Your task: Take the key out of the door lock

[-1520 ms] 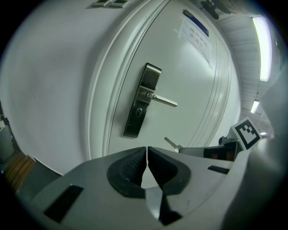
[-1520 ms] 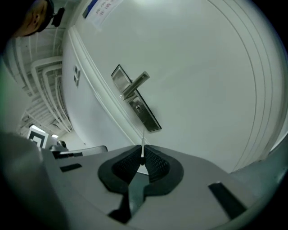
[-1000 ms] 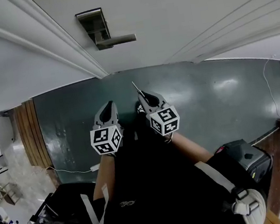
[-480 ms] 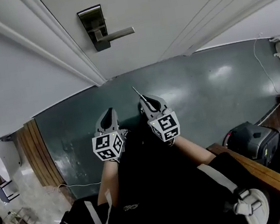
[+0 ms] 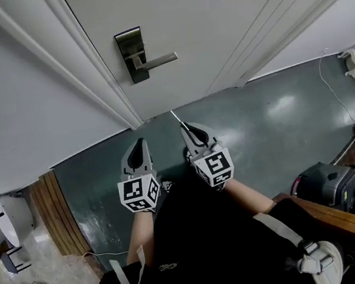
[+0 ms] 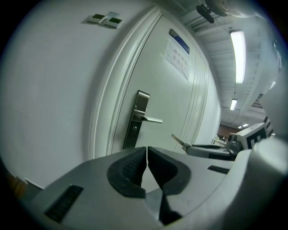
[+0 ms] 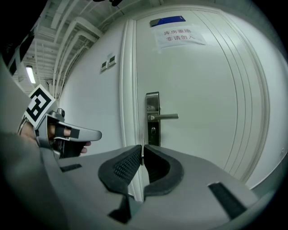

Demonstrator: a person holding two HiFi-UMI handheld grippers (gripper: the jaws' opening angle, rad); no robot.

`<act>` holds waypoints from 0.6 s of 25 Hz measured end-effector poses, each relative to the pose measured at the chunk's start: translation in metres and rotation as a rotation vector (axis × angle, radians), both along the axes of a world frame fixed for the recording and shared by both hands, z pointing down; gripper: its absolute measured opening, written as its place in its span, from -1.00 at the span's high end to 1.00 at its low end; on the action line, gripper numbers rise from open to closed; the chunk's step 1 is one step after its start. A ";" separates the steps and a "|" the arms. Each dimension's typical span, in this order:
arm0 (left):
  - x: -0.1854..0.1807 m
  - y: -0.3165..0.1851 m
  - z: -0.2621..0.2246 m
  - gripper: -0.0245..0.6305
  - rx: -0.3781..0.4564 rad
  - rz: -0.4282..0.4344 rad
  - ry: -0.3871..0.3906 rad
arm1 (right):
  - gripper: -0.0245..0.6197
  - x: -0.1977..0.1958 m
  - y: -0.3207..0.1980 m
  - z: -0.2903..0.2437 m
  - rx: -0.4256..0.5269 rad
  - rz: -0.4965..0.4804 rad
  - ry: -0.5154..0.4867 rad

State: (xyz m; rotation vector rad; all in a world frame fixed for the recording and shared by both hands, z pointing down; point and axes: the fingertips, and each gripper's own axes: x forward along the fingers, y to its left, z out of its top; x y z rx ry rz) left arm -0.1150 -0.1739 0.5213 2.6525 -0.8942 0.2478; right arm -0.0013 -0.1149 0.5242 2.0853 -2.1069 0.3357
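The silver lock plate (image 5: pixel 133 54) with its lever handle (image 5: pixel 155 60) sits on the white door, well ahead of both grippers. No key shows in its keyhole (image 7: pixel 153 130). My right gripper (image 5: pixel 185 129) is shut on the key (image 5: pixel 175 116), whose thin metal blade sticks out past the tips toward the door. In the right gripper view the key (image 7: pixel 141 150) shows edge-on between the pads. My left gripper (image 5: pixel 139 142) hangs beside it, shut with nothing between its pads (image 6: pixel 135 164). In the left gripper view the lock plate (image 6: pixel 136 119) stands ahead and the key (image 6: pixel 177 139) at the right.
The white door frame (image 5: pixel 87 65) runs left of the lock. A paper notice (image 7: pixel 177 35) hangs high on the door, and wall switches (image 6: pixel 104 19) sit left of the frame. Below lies dark green floor (image 5: pixel 260 119), with a black case (image 5: pixel 330 188) and a wooden rail (image 5: pixel 347 218) at right.
The head view has swung, so the lock plate sits lower and further right in the frame. Both grippers keep their pose, the right one still gripping the key.
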 end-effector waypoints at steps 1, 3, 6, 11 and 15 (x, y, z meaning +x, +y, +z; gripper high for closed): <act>0.000 -0.003 -0.008 0.84 0.019 -0.008 0.010 | 0.82 0.001 -0.003 -0.008 0.016 0.004 -0.003; 0.002 -0.010 -0.025 0.84 0.056 -0.023 0.034 | 0.82 0.003 -0.011 -0.023 0.051 0.008 -0.003; 0.006 -0.017 -0.050 0.84 0.111 -0.037 0.068 | 0.82 0.006 -0.022 -0.050 0.107 0.007 0.010; 0.014 -0.023 -0.085 0.84 0.176 -0.044 0.123 | 0.82 0.013 -0.034 -0.085 0.179 0.012 0.018; 0.019 -0.025 -0.105 0.84 0.219 -0.041 0.146 | 0.82 0.016 -0.040 -0.106 0.221 0.015 0.036</act>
